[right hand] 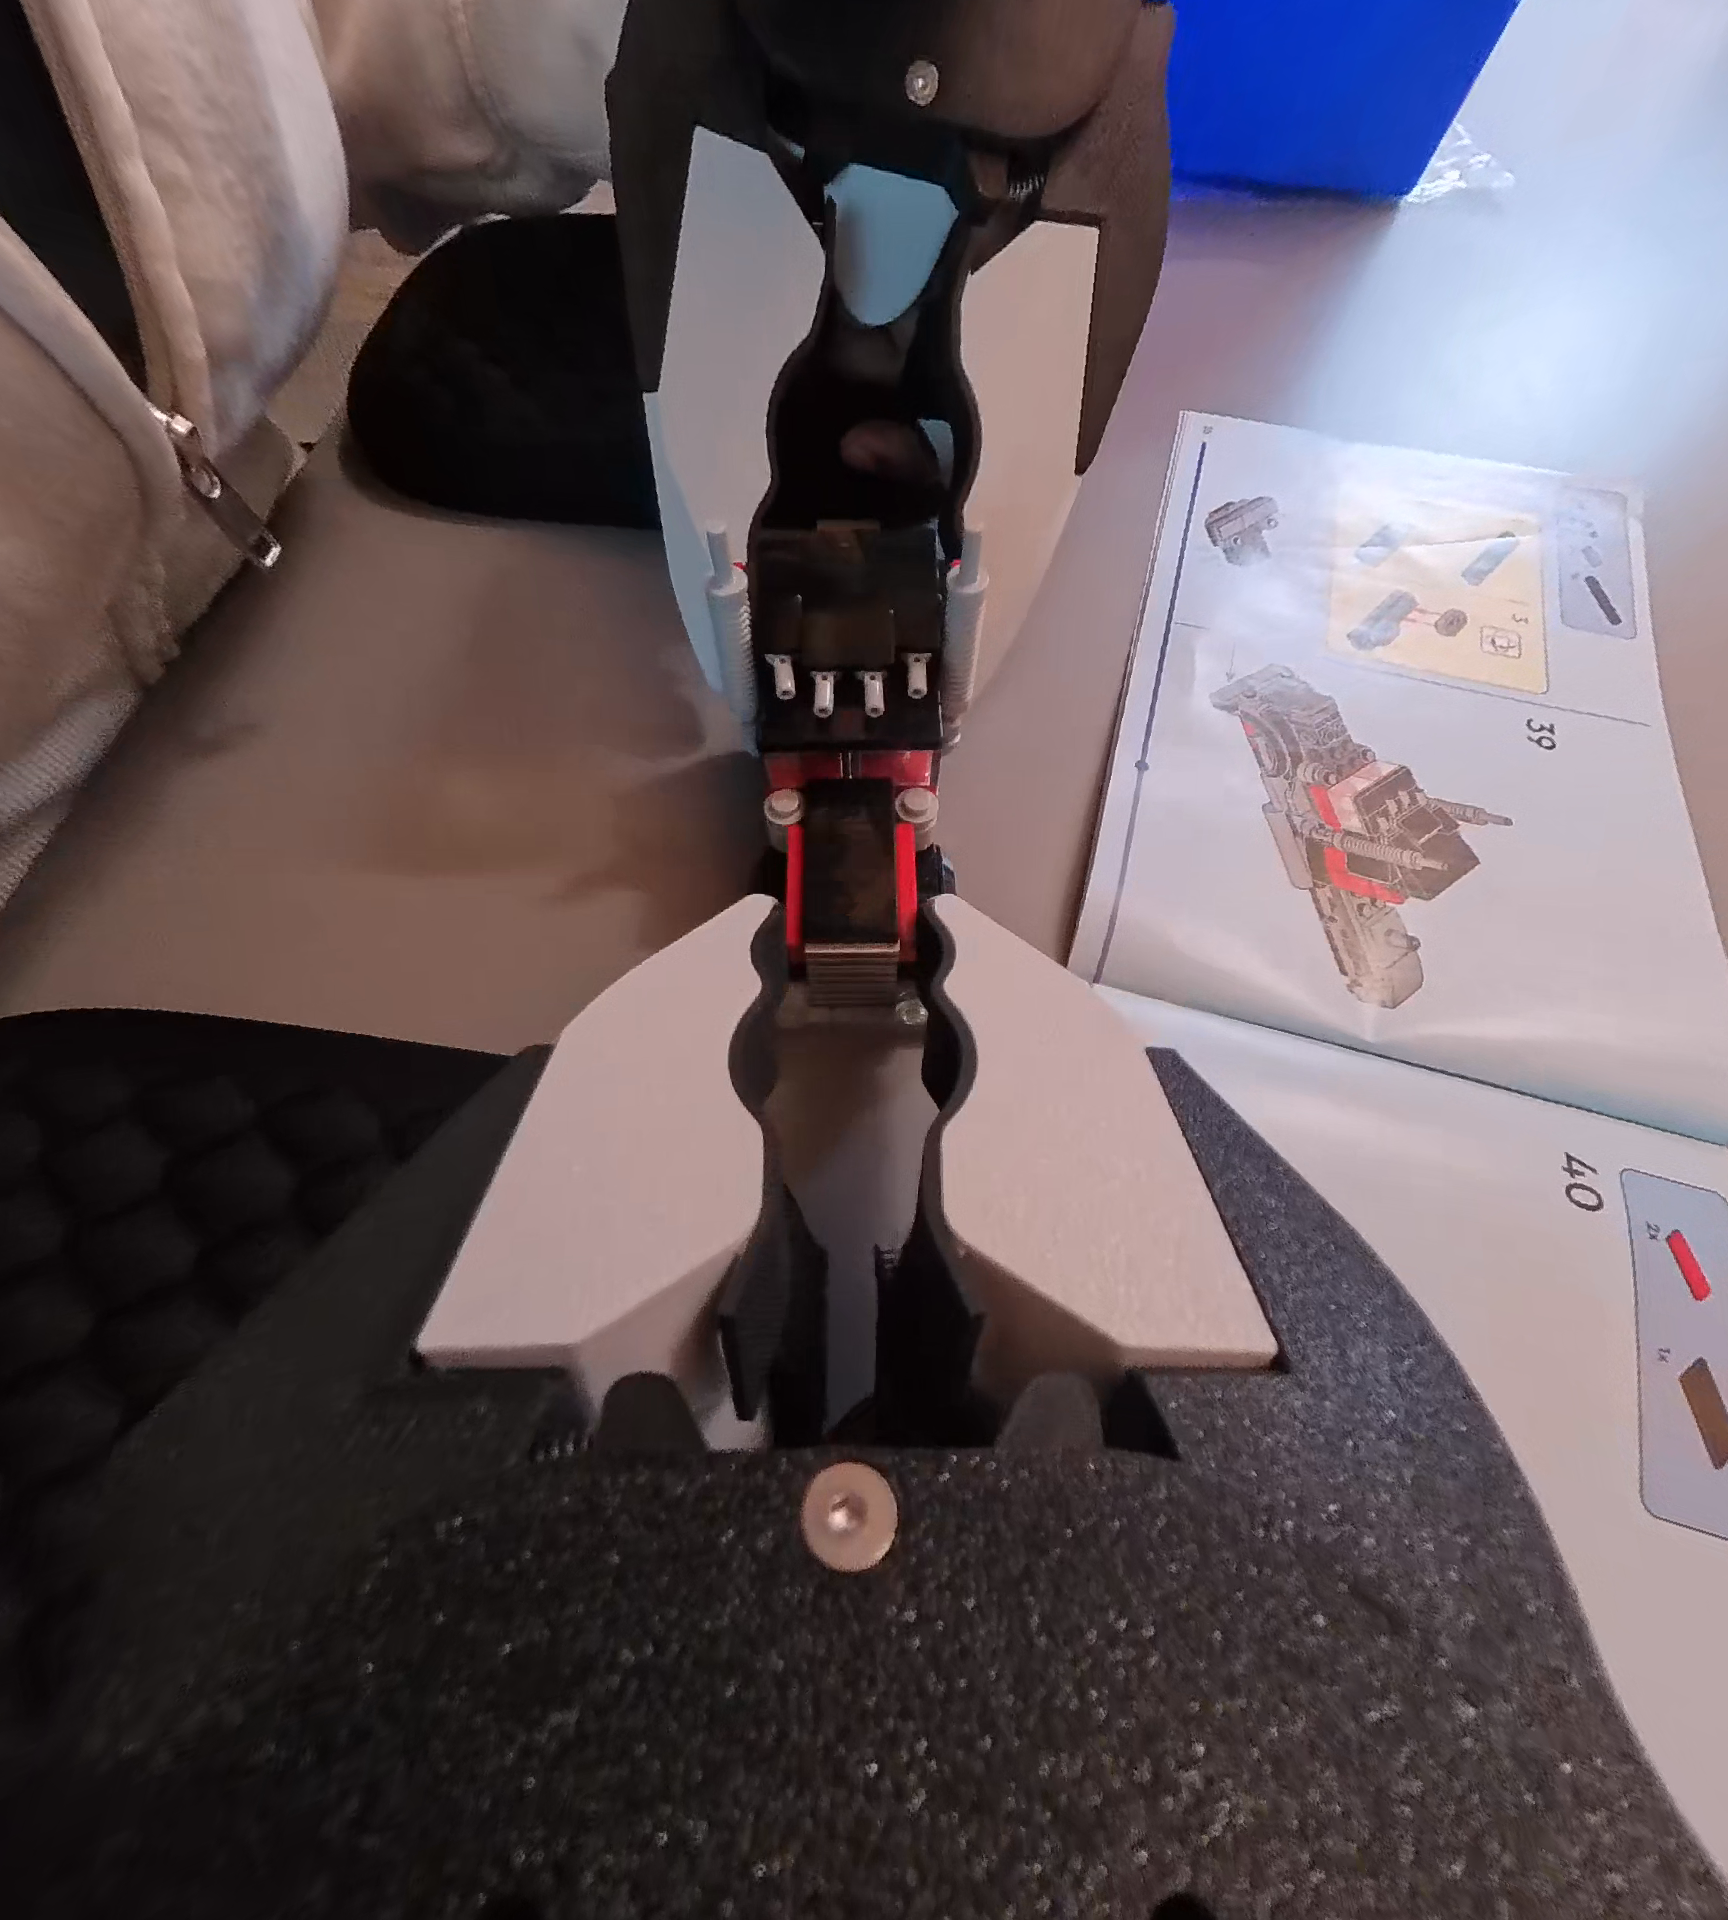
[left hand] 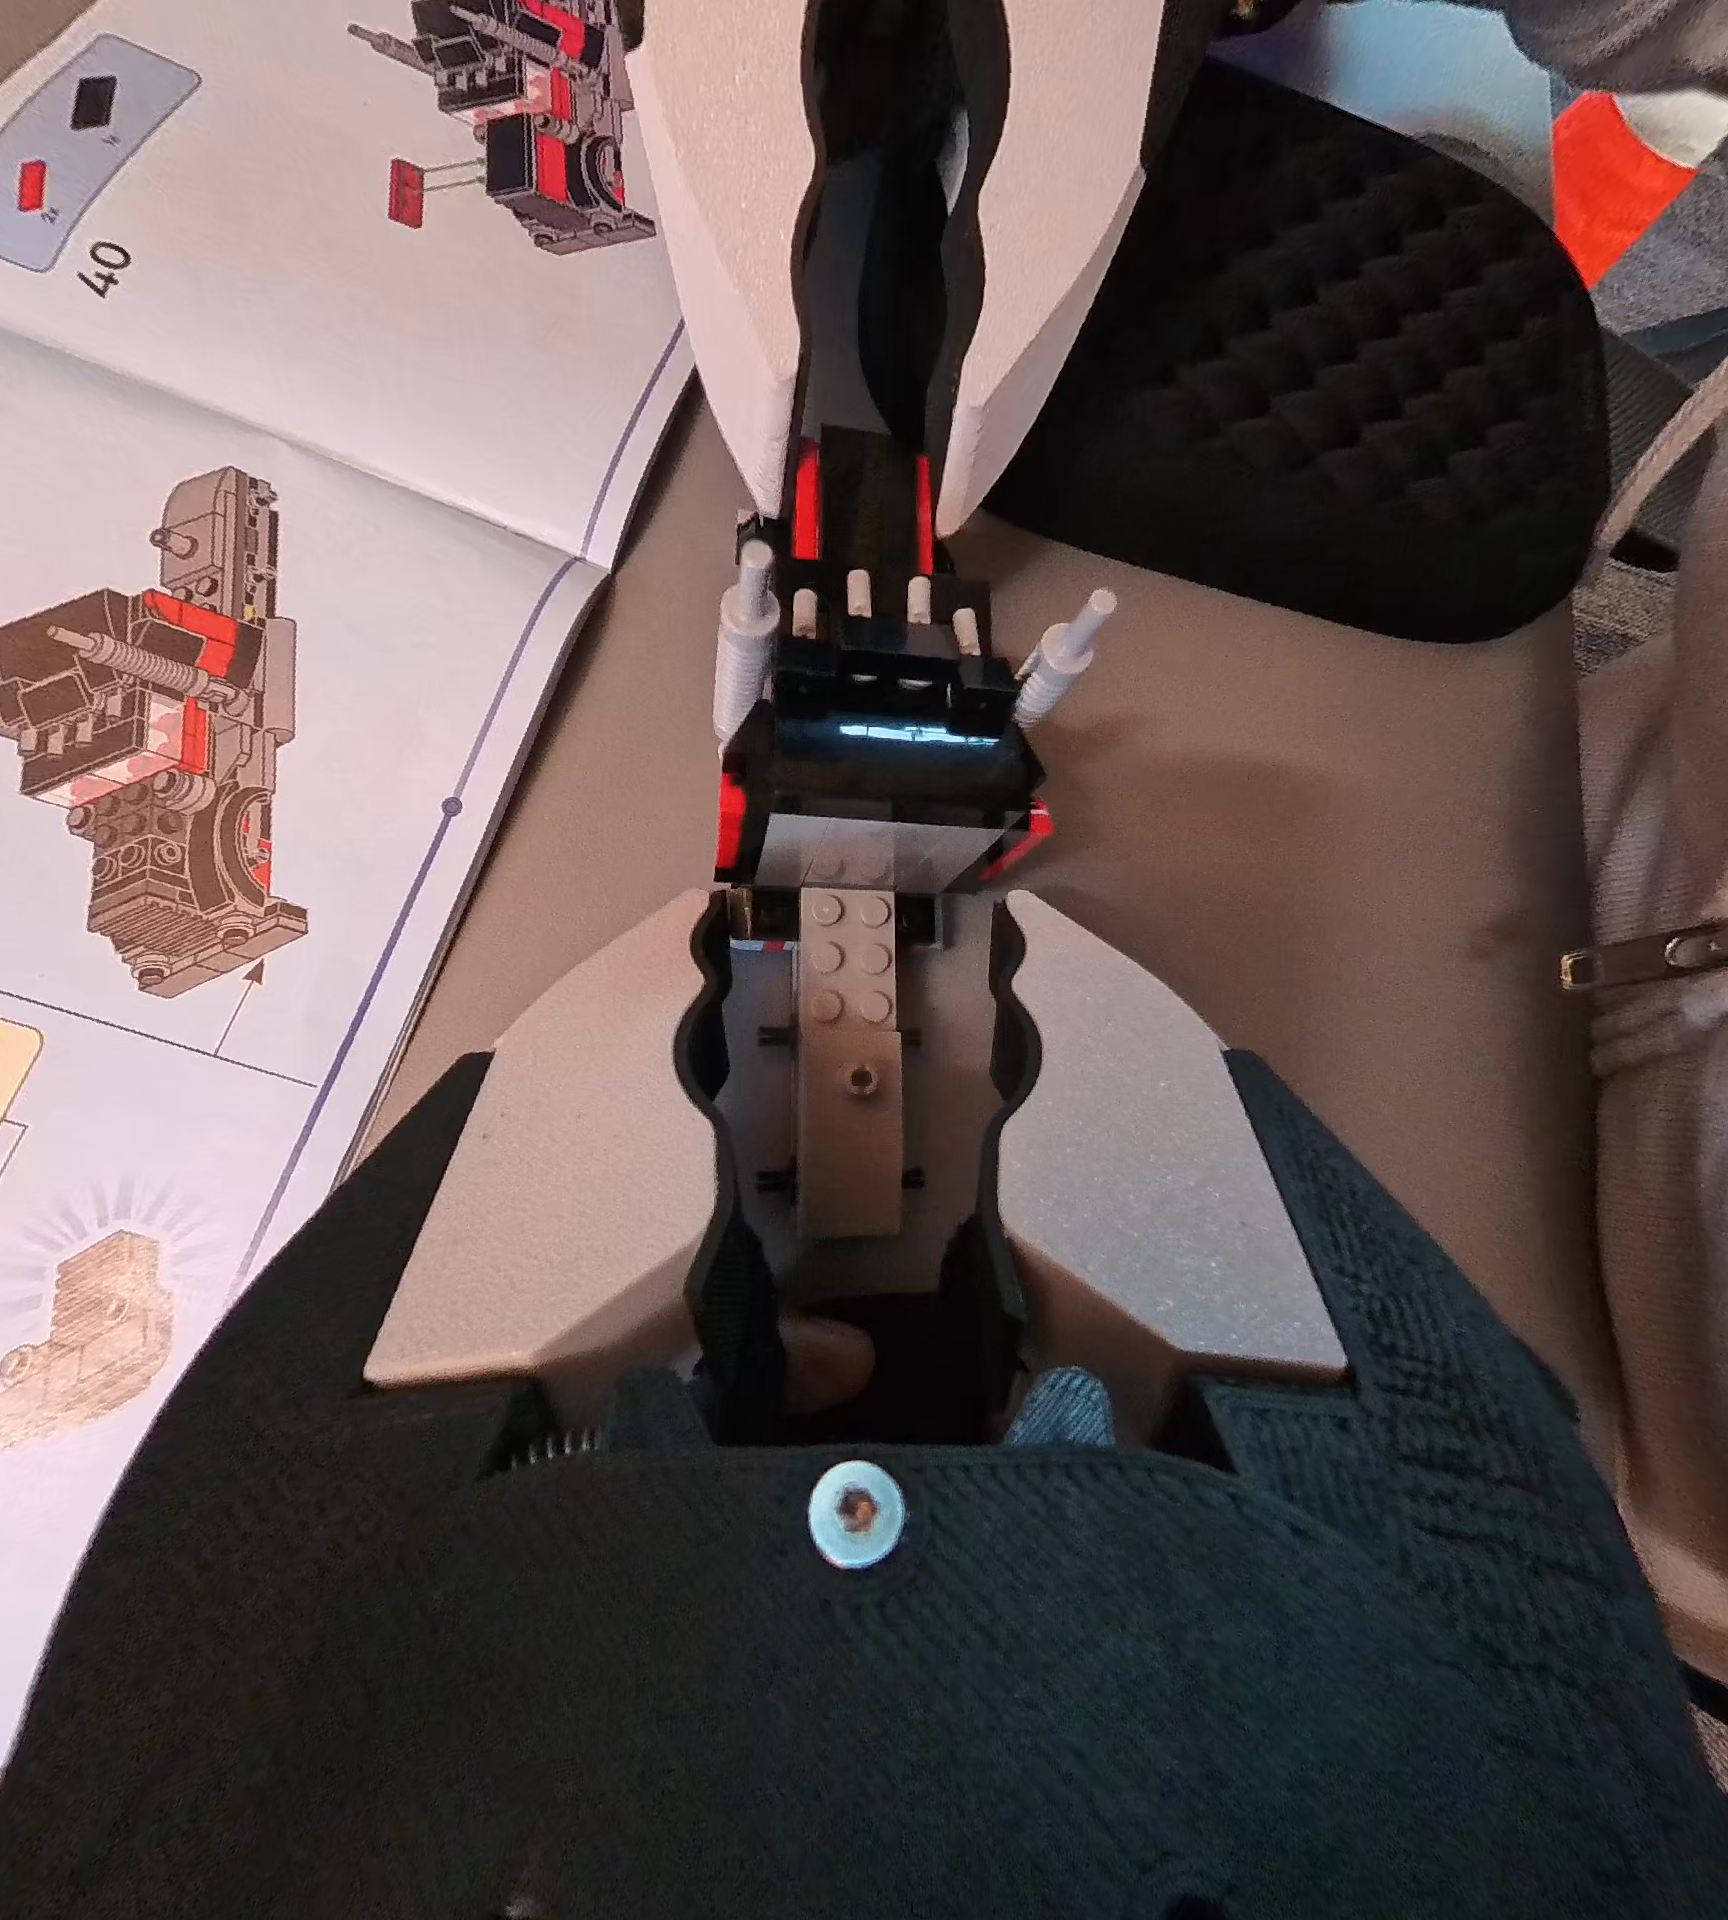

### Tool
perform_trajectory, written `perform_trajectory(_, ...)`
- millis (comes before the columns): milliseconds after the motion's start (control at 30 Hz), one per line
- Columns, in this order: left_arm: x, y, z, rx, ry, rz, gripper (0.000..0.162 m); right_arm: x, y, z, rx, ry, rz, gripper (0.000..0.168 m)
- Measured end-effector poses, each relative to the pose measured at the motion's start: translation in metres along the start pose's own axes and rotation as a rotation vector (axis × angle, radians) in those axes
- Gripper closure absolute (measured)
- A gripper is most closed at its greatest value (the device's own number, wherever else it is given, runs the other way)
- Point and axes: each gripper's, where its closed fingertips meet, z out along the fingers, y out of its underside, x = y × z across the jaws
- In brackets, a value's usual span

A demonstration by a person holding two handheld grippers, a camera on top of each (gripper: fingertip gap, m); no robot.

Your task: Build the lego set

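Between the two grippers, above a grey table [left hand: 1255, 831], one part-built lego model [left hand: 875, 790] is held from both ends. The left gripper [left hand: 855, 904] is closed narrowly on the grey studded end of the model; the right gripper [right hand: 849, 914] is clamped on the opposite end, where a black strip is flanked by two red stripes. Neither claw holds a loose piece. Counted on the model: two pale ribbed rods [left hand: 740, 644] at the sides and four small white pegs [right hand: 844, 686] in a row on the black block. One open instruction booklet [left hand: 247, 582] lies flat beside the work, with two numbered steps on show; the later step's parts box pictures a red tile and a dark tile. One black quilted pad [left hand: 1359, 395] rests on the table, and a blue box [right hand: 1327, 94] stands farther off. The step in hand is judged to be holding or firming the body between steps. For the next move one claw would probably have to let go and fetch a tile while the other keeps the model steady; no loose tiles are seen.
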Motion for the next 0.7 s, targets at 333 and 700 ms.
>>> perform_trajectory(333,-0.01,-0.011,-0.011,0.093,-0.122,0.019,0.09,0.001,0.001,0.0,-0.105,0.16,0.05,0.145)
perform_trajectory(700,-0.018,-0.015,-0.041,0.229,-0.358,0.024,0.082,0.01,-0.018,0.034,-0.16,0.529,0.368,0.144)
